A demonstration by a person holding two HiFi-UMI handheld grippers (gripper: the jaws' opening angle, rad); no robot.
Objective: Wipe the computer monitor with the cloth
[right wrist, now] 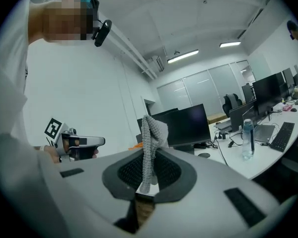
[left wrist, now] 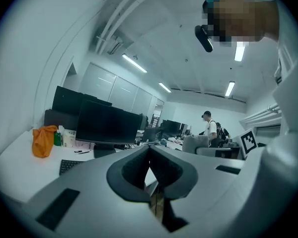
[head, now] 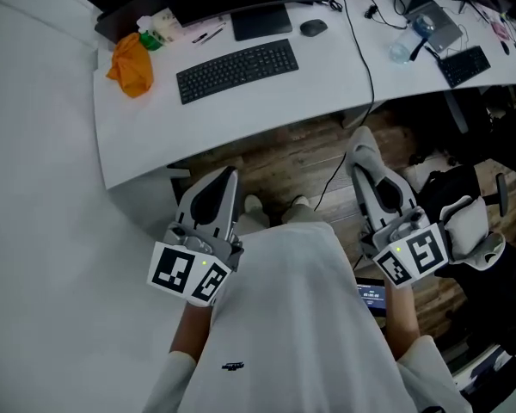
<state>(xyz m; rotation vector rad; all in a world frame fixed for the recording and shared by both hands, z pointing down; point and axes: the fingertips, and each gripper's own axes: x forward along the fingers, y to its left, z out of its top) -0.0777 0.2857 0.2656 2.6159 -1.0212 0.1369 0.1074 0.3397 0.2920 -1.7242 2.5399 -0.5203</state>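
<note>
- The white curved desk (head: 267, 110) fills the top of the head view. The person stands well back from its edge, with bare wooden floor between, so nothing on it is within reach yet.
- The computer monitor (left wrist: 109, 125), the thing to be wiped, stands dark and upright at the back of the desk on its stand. In both gripper views it is far off and nothing touches it. My judgement is that wiping has not begun and an approach comes first.
- A black keyboard (head: 237, 69) lies in front of the monitor. It sits in the path of any reach to the screen, so the cloth would need to pass above it.
- The right gripper (right wrist: 148, 158) is held low by the person's hip and points forward toward the desk. Its jaws are pressed onto the cloth, so it looks to be the working hand.
- The left gripper (left wrist: 149, 150) is held likewise on the other side. Its jaws are pressed together with nothing between them, so it looks idle rather than ready to grasp.
- The cloth (right wrist: 151, 130) is grey and knitted. It is pinched at its lower part and stands in a loose fold above the jaw tips, leaving free fabric to meet the screen.
- An orange bundle (head: 131, 65) sits at the desk's left end, well apart from both grippers. I cannot tell what it is.
</note>
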